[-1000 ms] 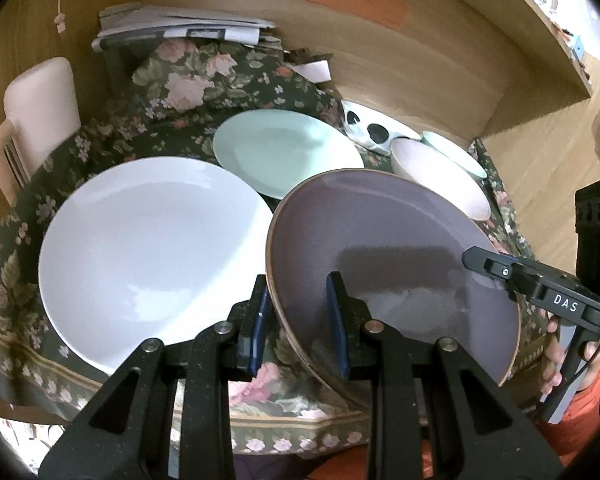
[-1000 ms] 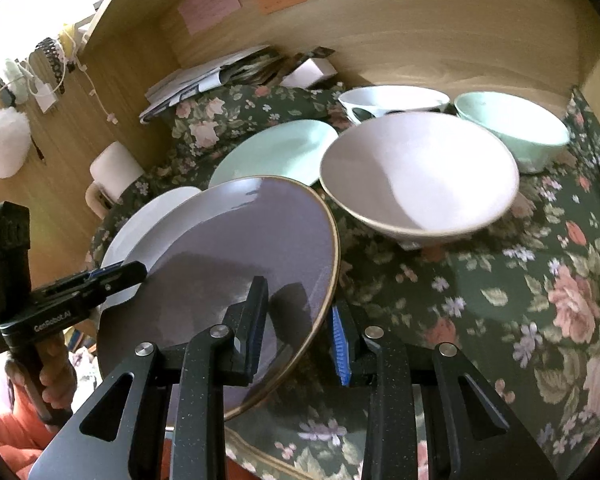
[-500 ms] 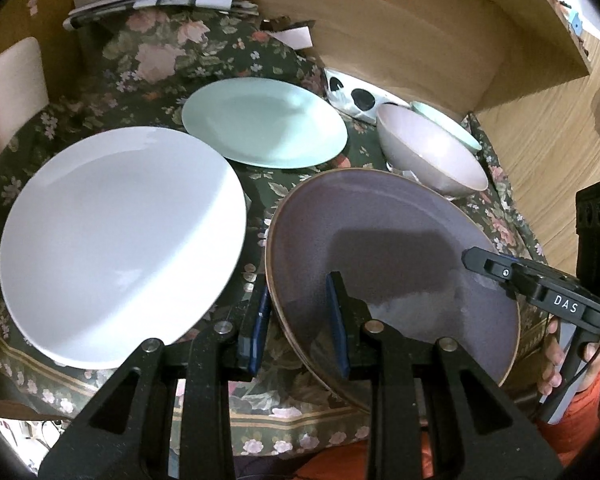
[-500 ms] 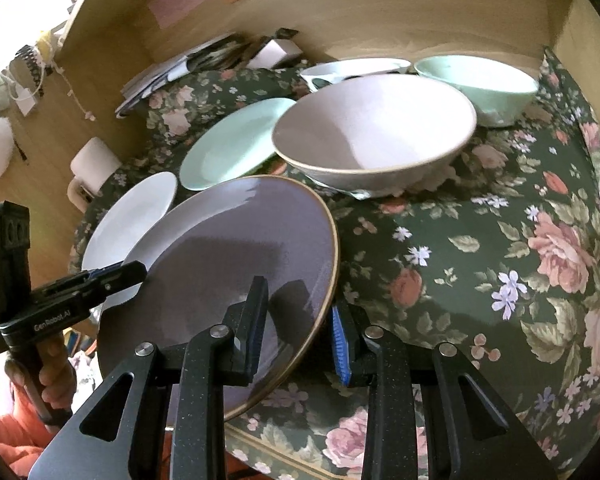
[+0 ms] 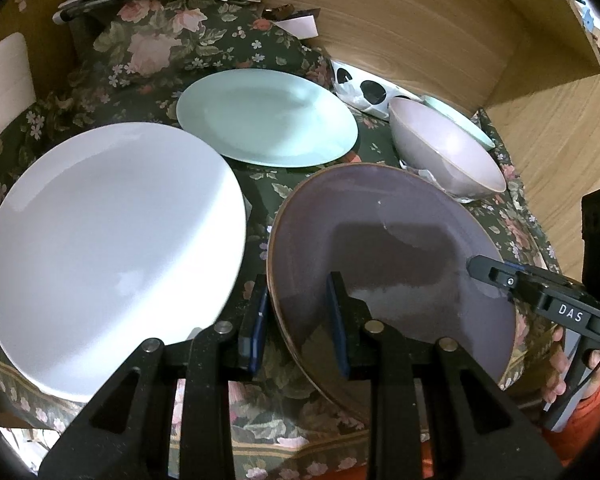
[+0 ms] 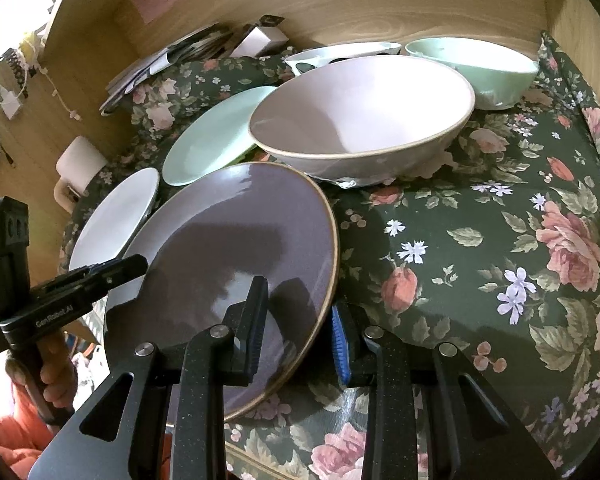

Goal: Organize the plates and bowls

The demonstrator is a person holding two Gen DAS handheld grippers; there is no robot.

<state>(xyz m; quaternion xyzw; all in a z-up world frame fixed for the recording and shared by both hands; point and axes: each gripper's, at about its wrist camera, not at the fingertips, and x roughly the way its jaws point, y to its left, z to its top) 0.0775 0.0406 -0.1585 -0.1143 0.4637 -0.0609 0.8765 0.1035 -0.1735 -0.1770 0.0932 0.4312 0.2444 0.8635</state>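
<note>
Purple plate clamped at both rims by left gripper and right gripper. White plate at 9 o'clock, mint plate at 12; apparently nothing stacked yet.

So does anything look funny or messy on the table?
Nothing is spilled or broken. The odd bit: the purple plate is tilted off the cloth, gripped at its rim by the left gripper and right gripper. Something crumpled sits under the pink bowl.
</note>
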